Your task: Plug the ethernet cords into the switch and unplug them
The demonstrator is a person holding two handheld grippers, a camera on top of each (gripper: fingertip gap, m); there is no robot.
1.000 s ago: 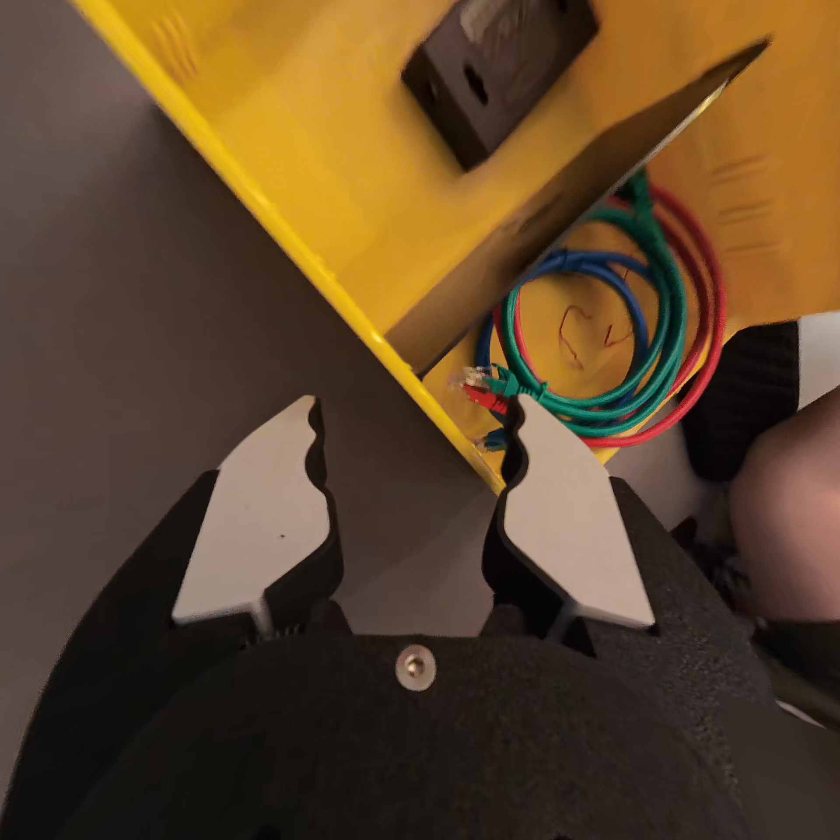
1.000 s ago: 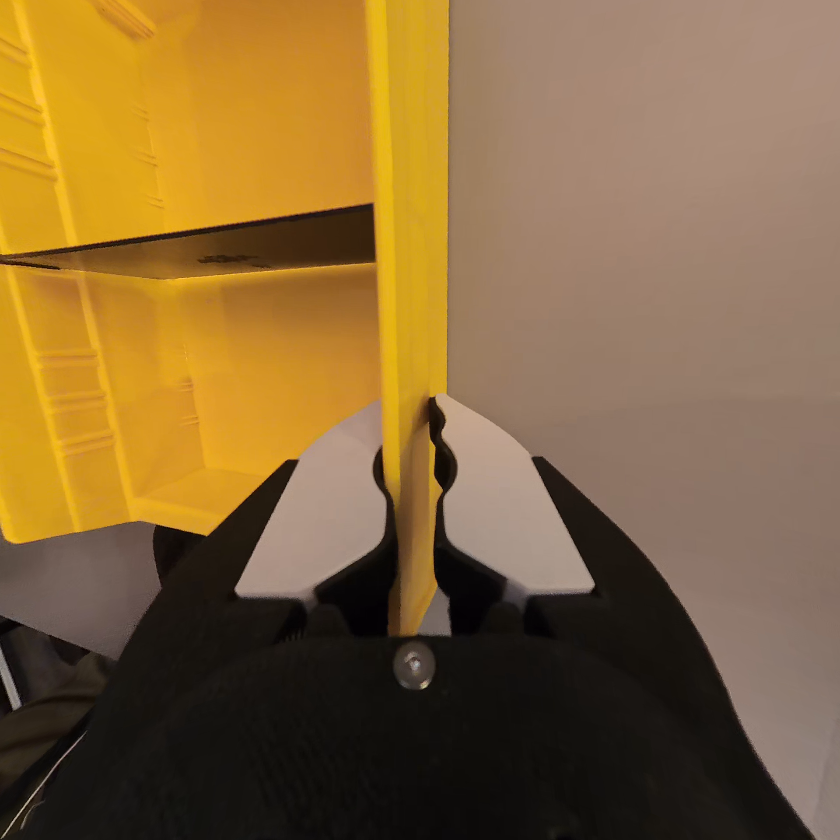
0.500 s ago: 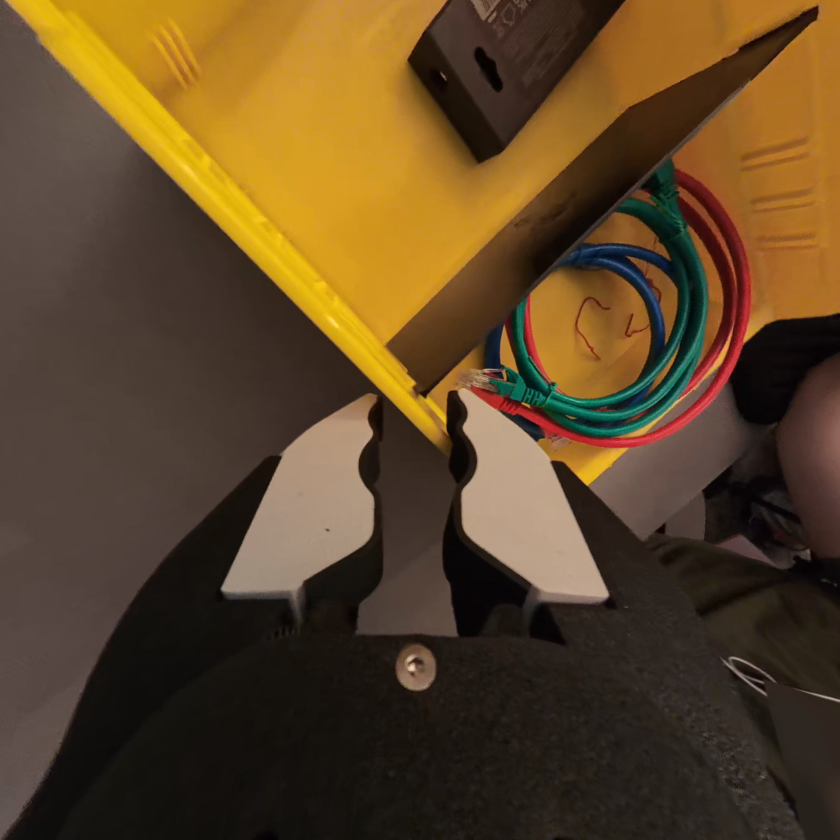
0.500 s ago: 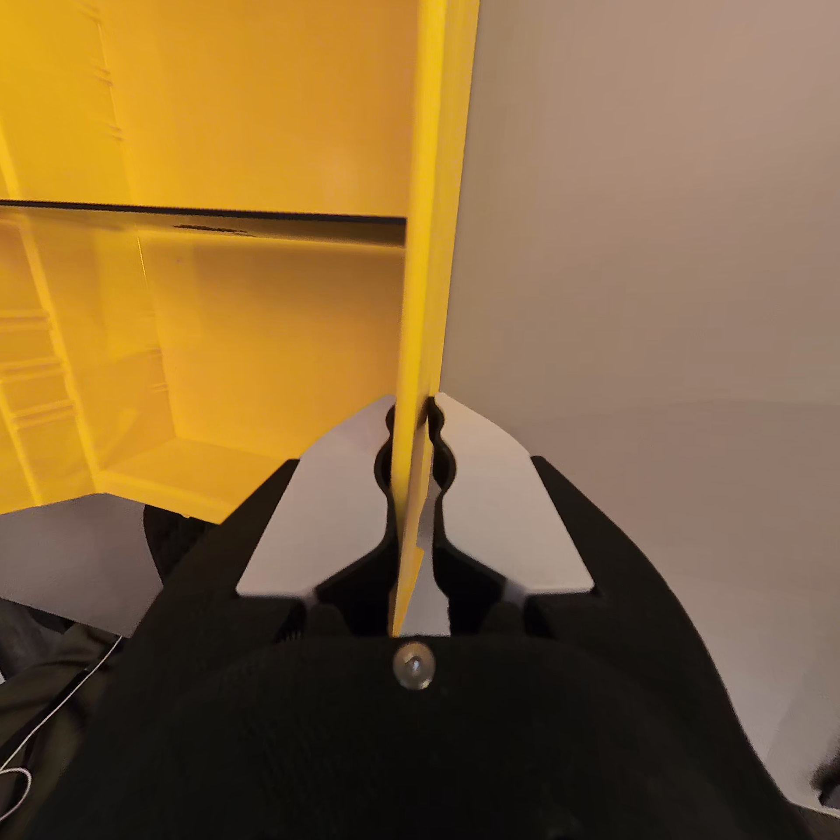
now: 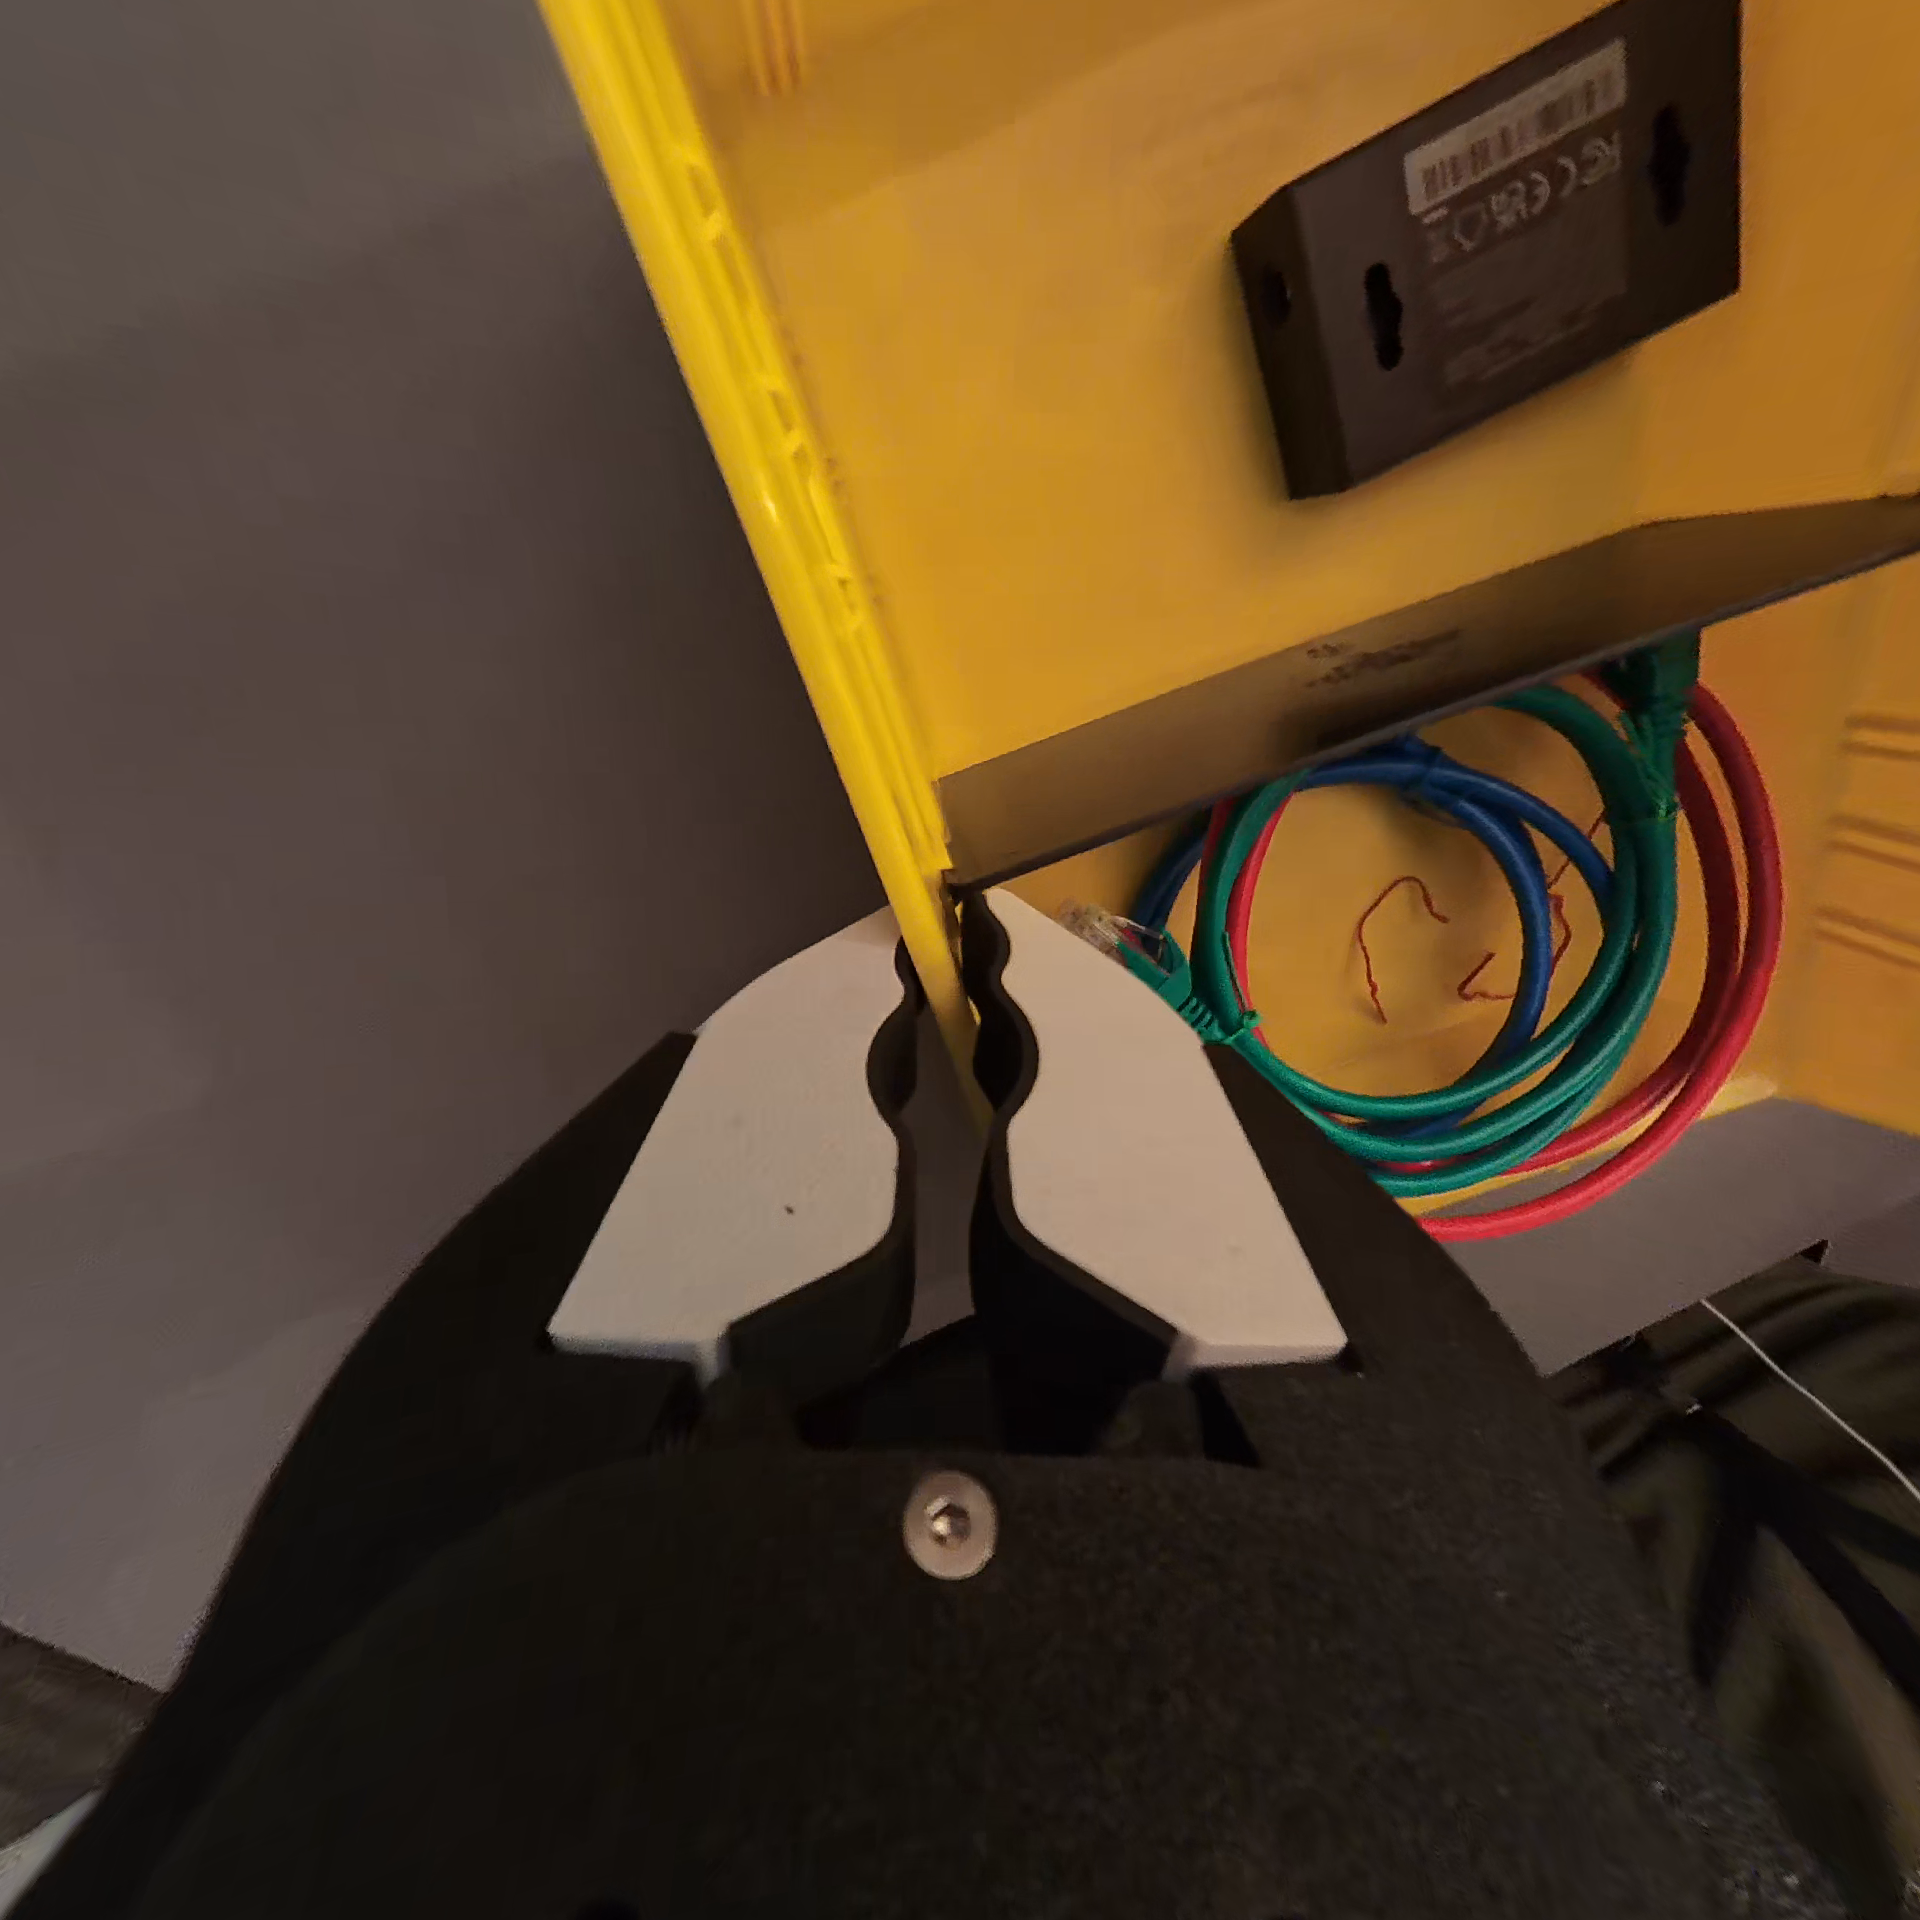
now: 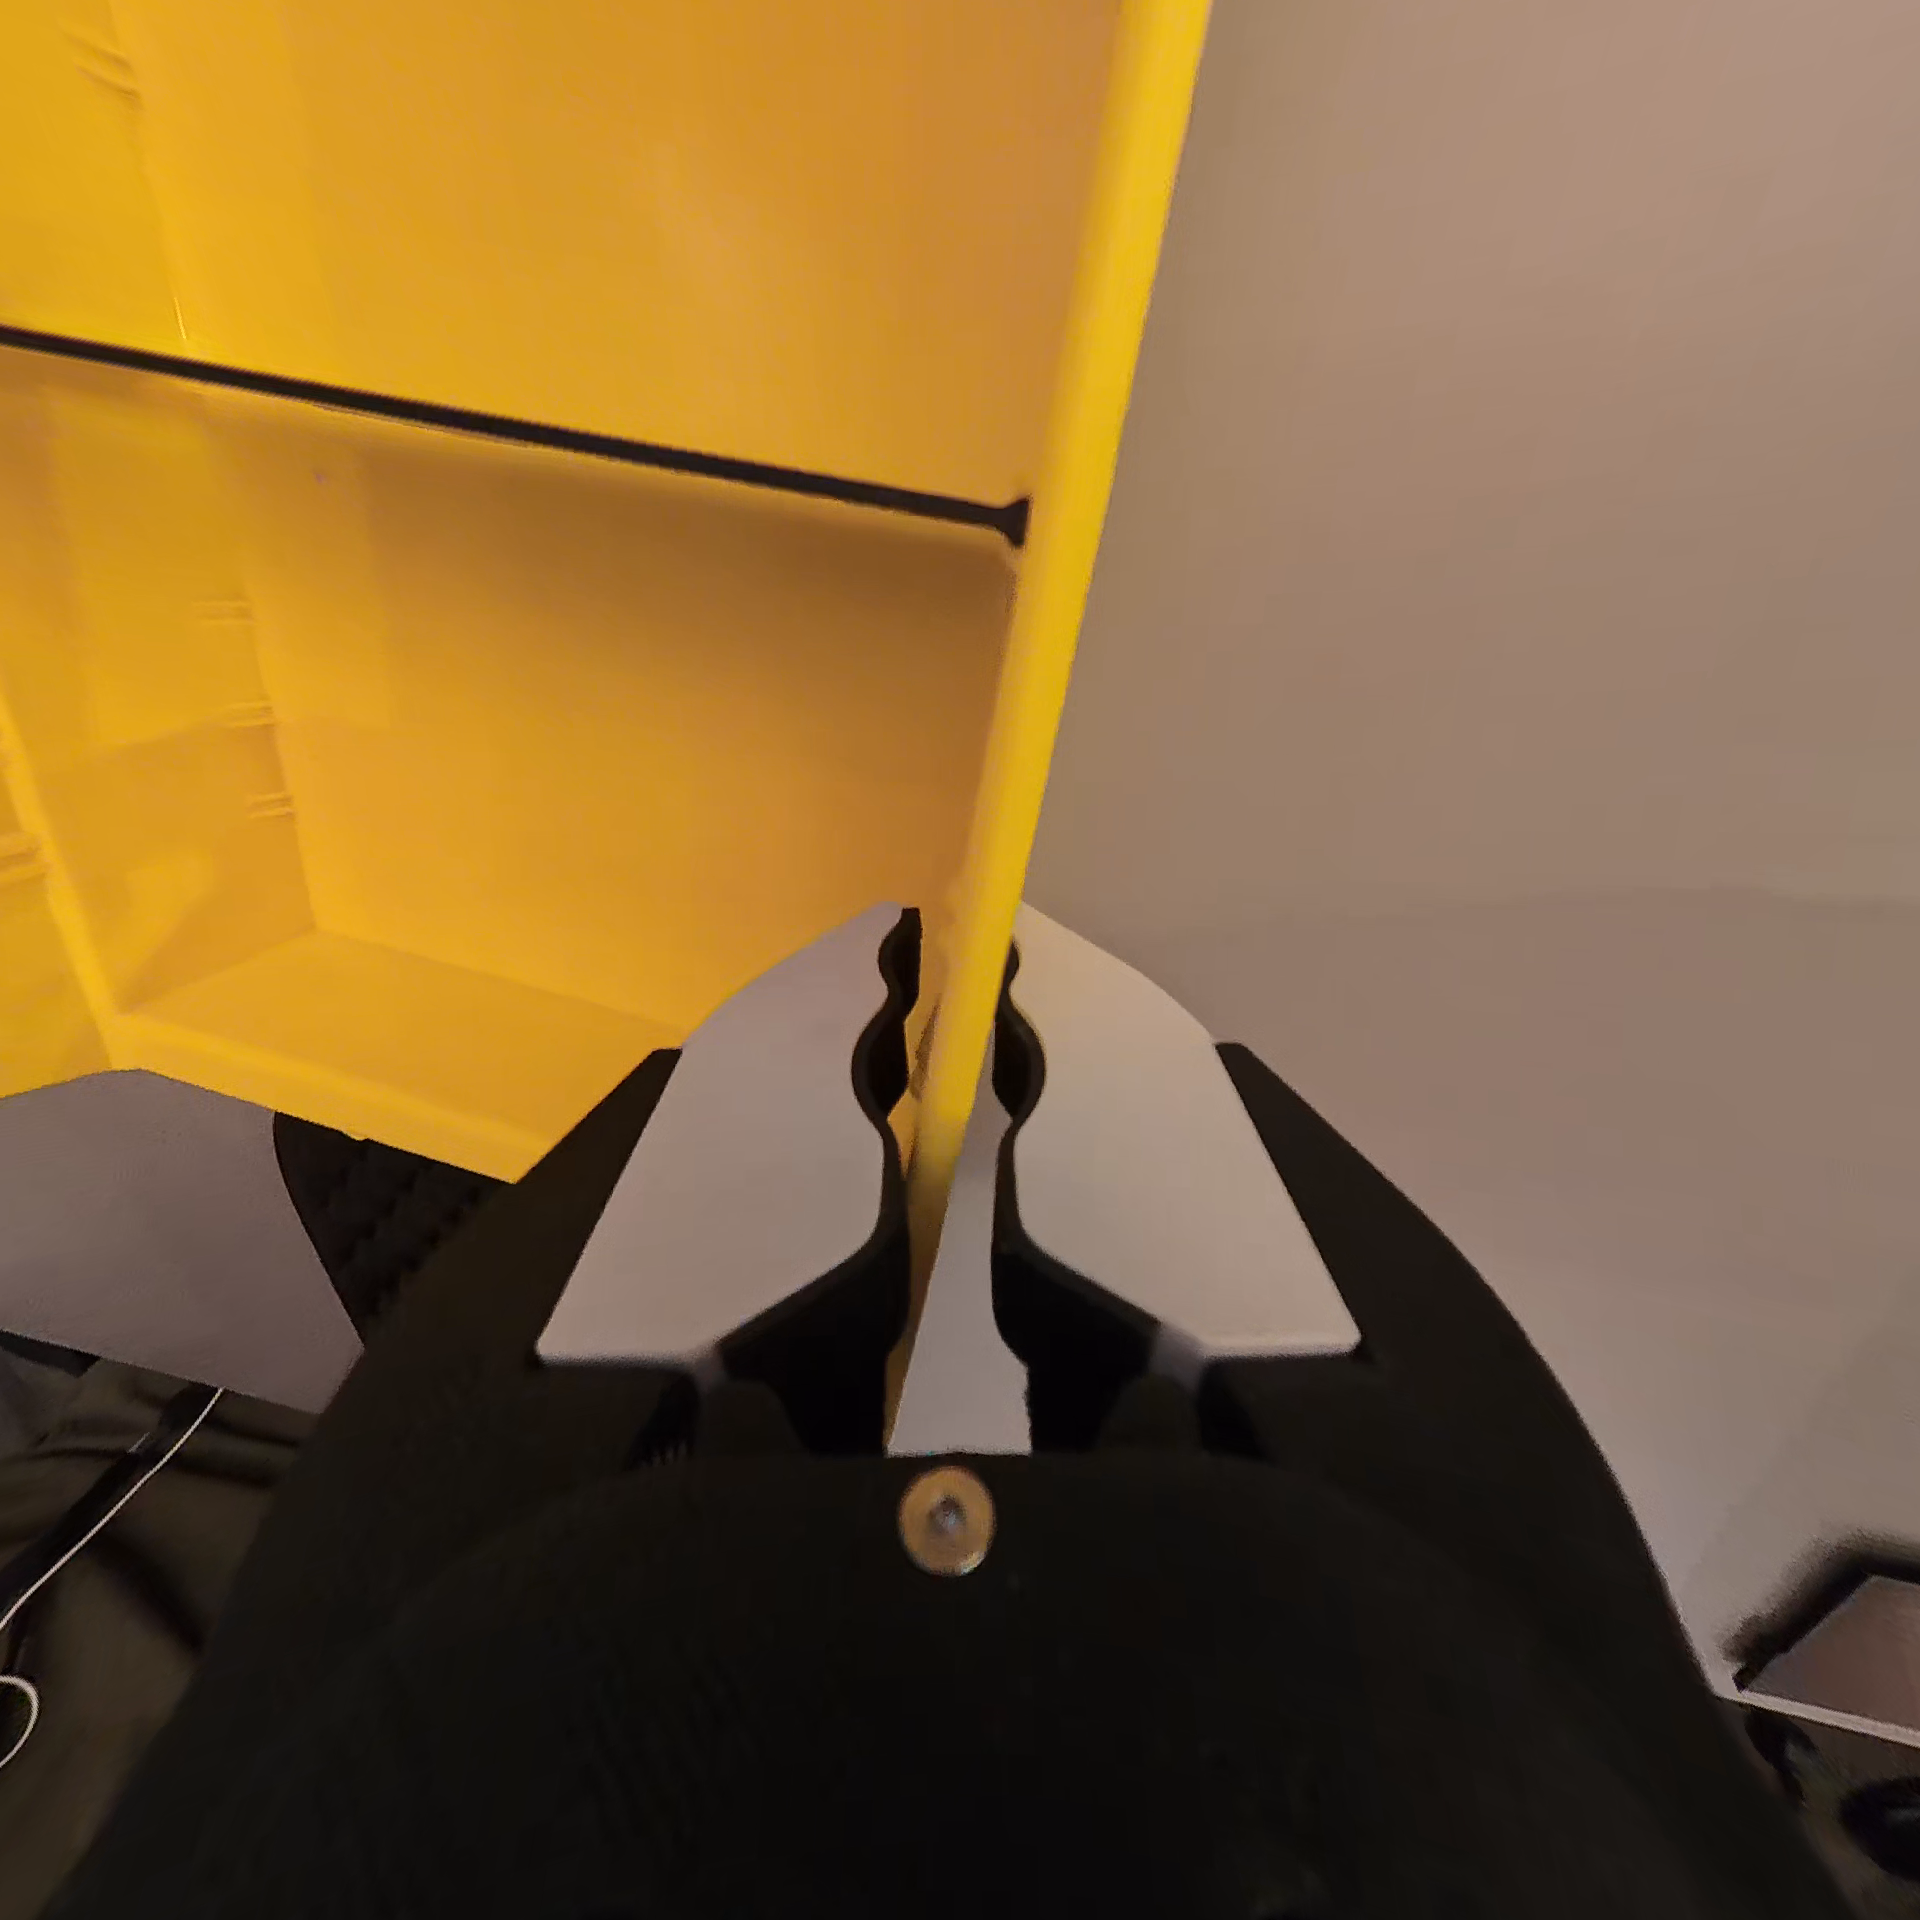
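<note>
A yellow bin point(image 5: 987, 416) sits on a pale table, split by a black divider point(image 5: 1351, 717). A black switch point(image 5: 1496, 260) lies in the far compartment with its underside facing me. Coiled green point(image 5: 1455, 1101), red point(image 5: 1725, 1039) and blue point(image 5: 1496, 800) ethernet cords lie in the near compartment. A green cord's clear plug lies just right of my left gripper's fingers. My left gripper point(image 5: 940, 935) is shut on the bin's left wall. My right gripper point(image 6: 961, 935) is shut on the bin's right wall point(image 6: 1039, 623). In the right wrist view the divider point(image 6: 520, 431) shows edge-on and the compartments look empty.
The pale table top point(image 5: 312, 727) spreads left of the bin and, in the right wrist view point(image 6: 1507, 727), right of it. Dark fabric point(image 5: 1766, 1455) with a thin white wire lies below the table's near edge. A dark object point(image 6: 1849, 1621) sits low at the right. Tip to tip, the grippers are about 60 cm apart.
My left gripper went from open beside the bin's corner to shut on its left wall. The bin has turned in both views. My right gripper has kept its hold on the right wall.
</note>
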